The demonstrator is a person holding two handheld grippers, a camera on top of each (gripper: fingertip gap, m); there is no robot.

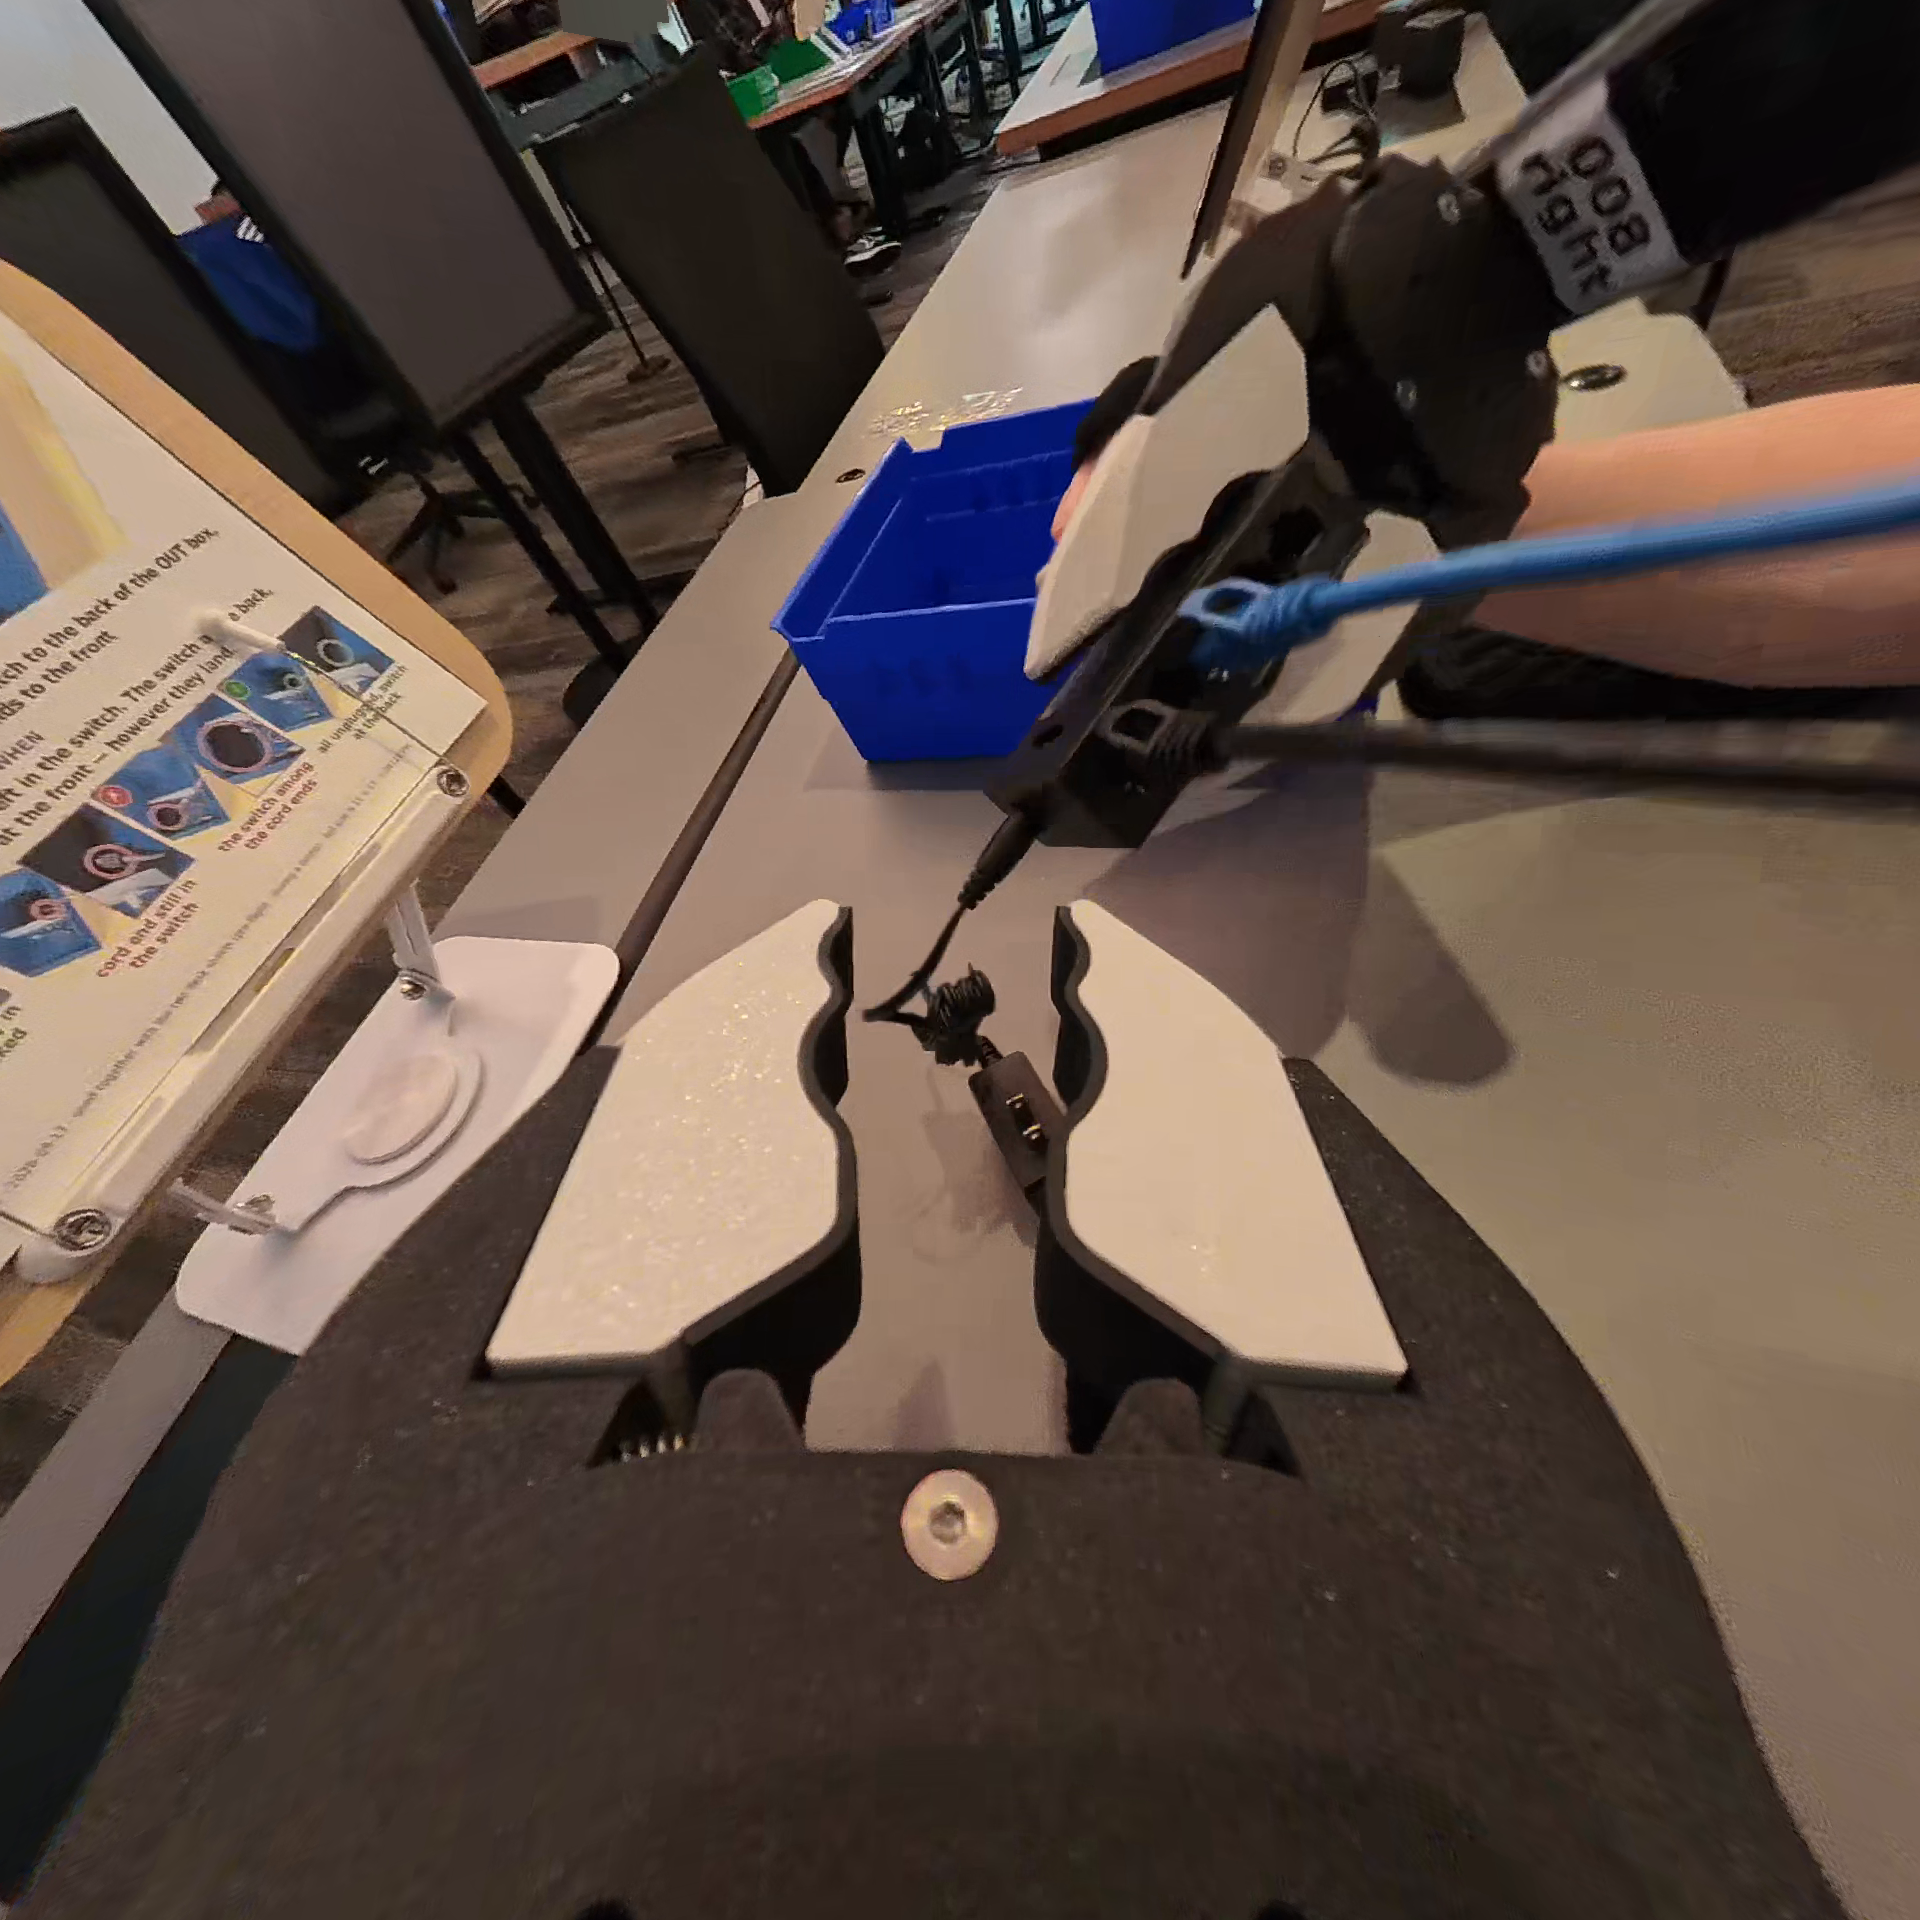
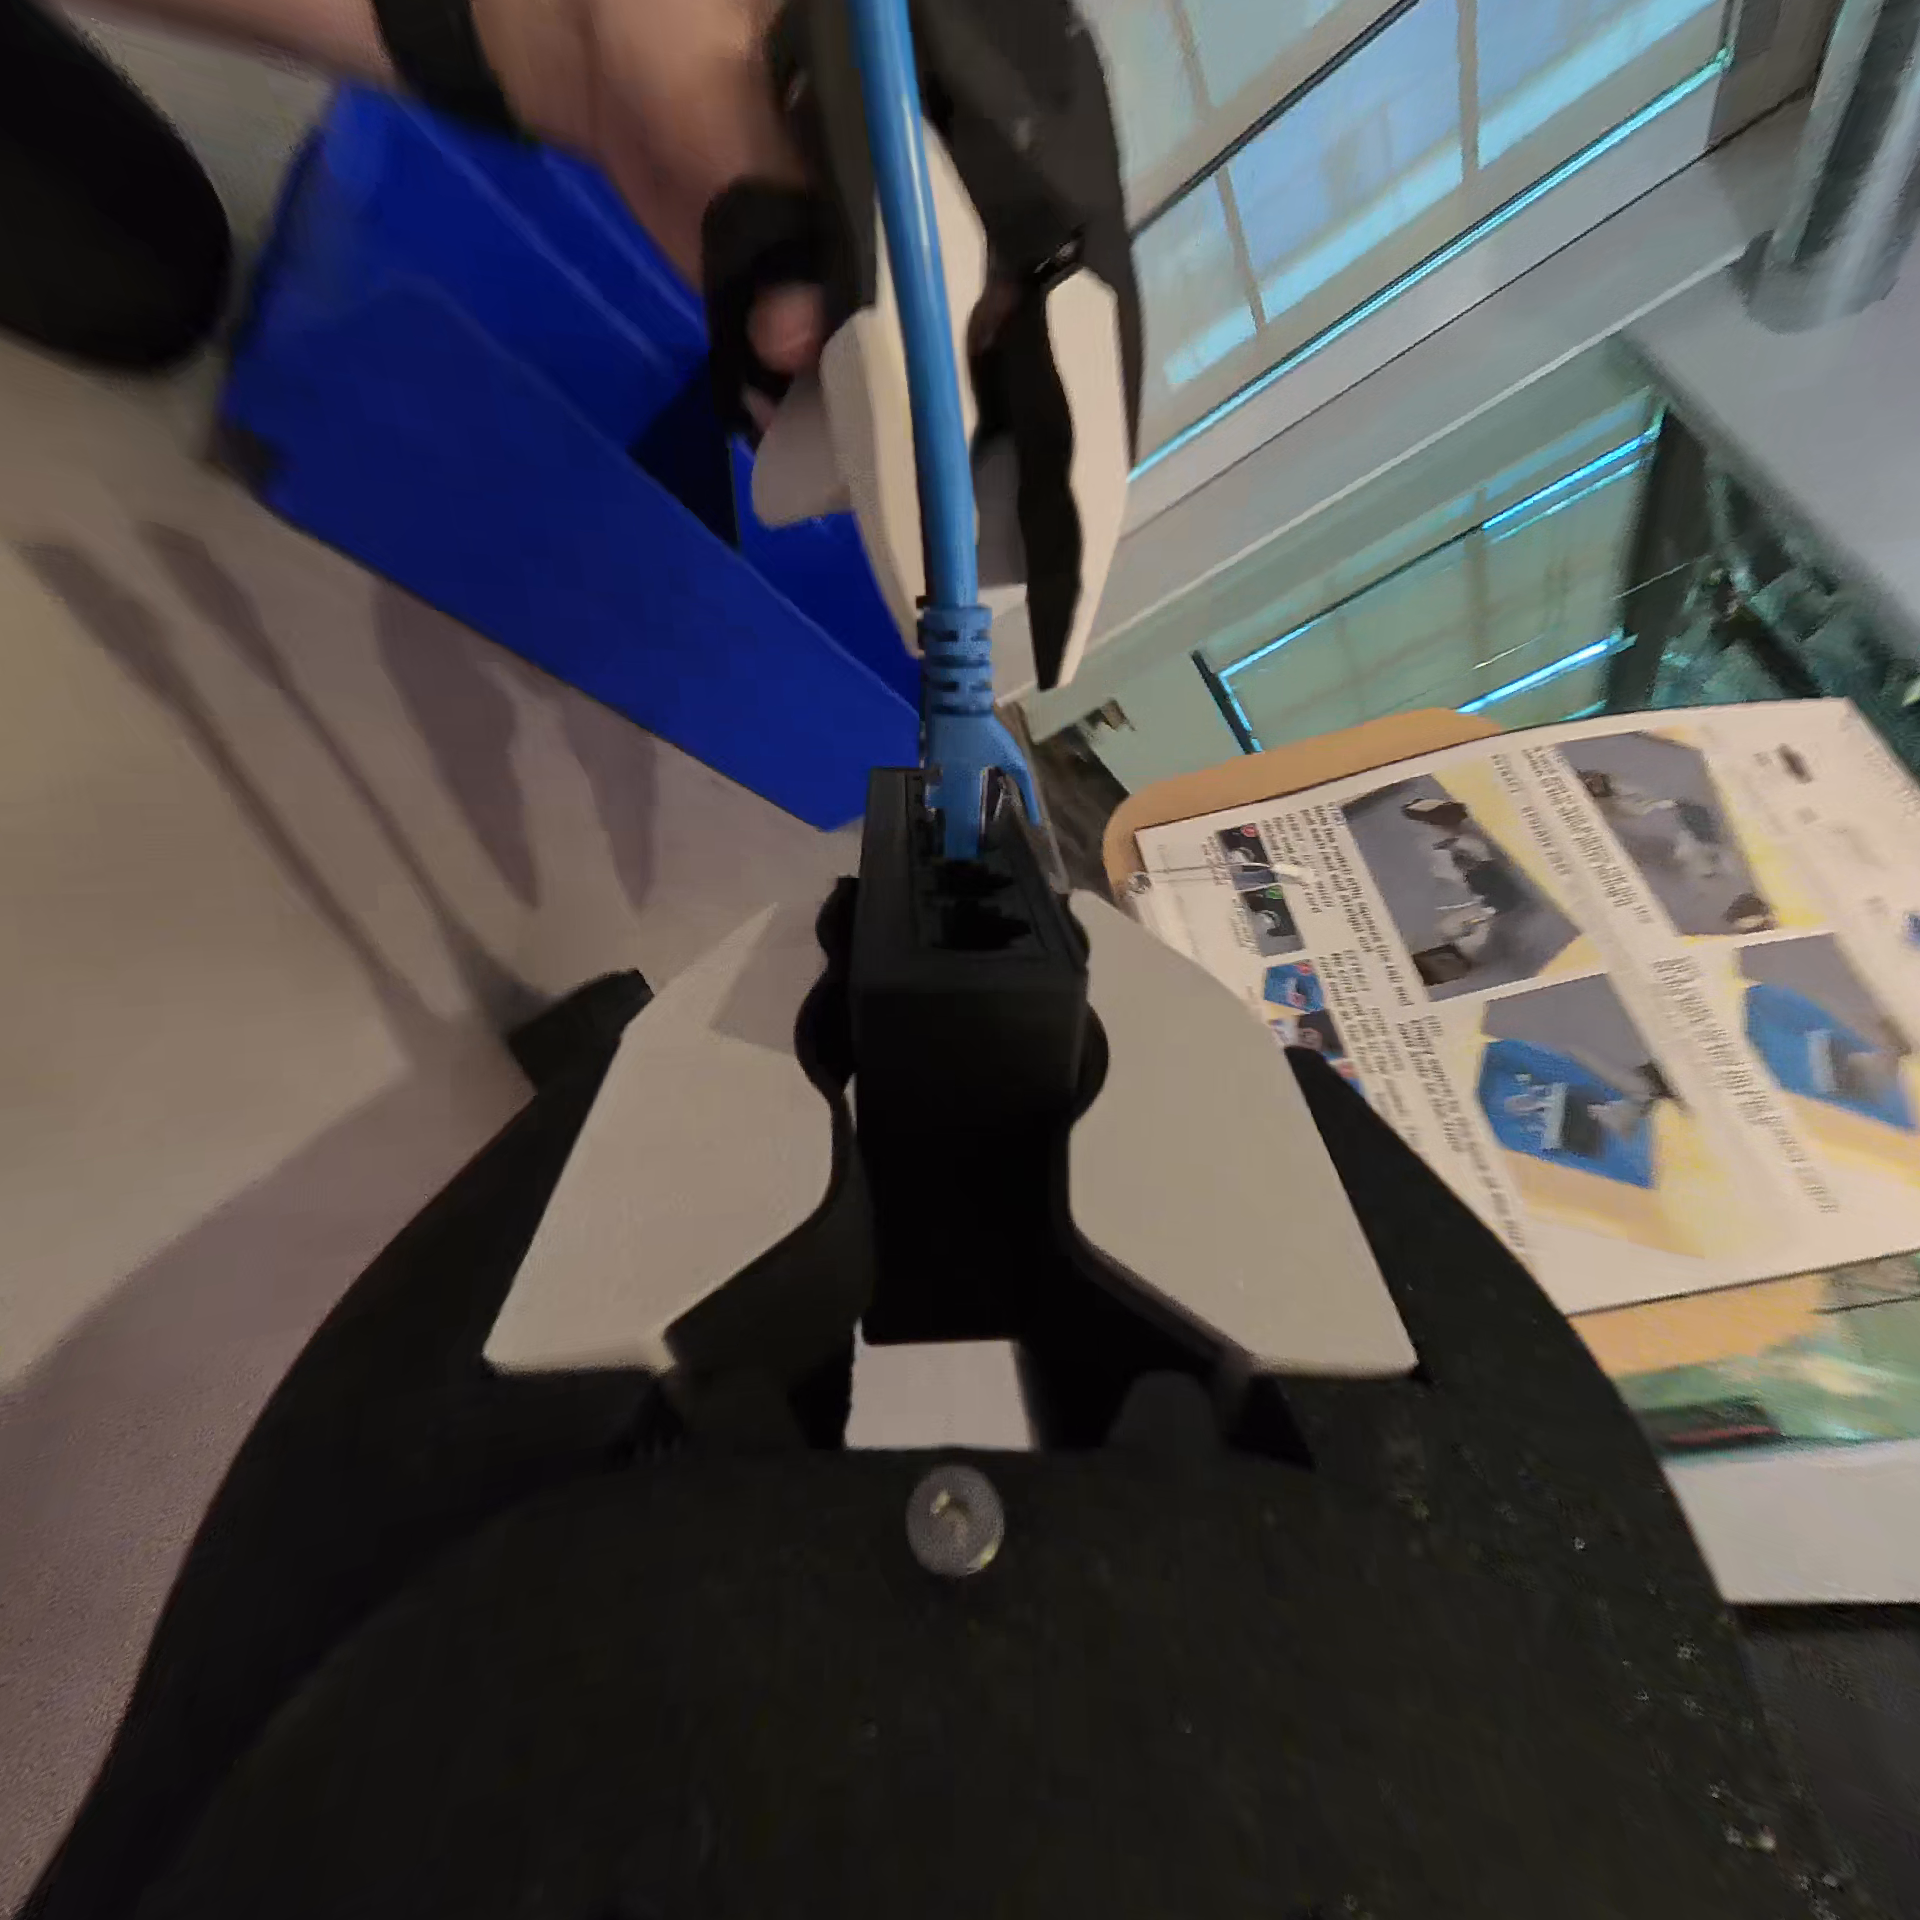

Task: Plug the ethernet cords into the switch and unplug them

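My right gripper (image 2: 935, 935) is shut on the black switch (image 2: 956, 1091), with both pads pressed on its sides. In the left wrist view it (image 1: 1226, 623) holds the switch (image 1: 1101, 790) tilted above the table. A blue ethernet cord (image 1: 1455, 571) and a black ethernet cord (image 1: 1455, 743) are plugged into the switch and run off to the right. The blue cord (image 2: 914, 364) sits in the far port. A thin black power cable (image 1: 997, 862) hangs from the switch to an adapter (image 1: 1013, 1122) on the table. My left gripper (image 1: 951, 935) is open above that cable and touches nothing. It also shows in the right wrist view (image 2: 997, 623), behind the blue cord.
A blue bin (image 1: 935, 623) stands on the grey table (image 1: 1558, 1039) behind the switch. An instruction sheet on a stand (image 1: 208, 779) is at the left table edge. A person's forearm (image 1: 1714, 540) lies at the right. Chairs and other tables are beyond. The gap from one gripper's tips to the other's is roughly 6 cm.
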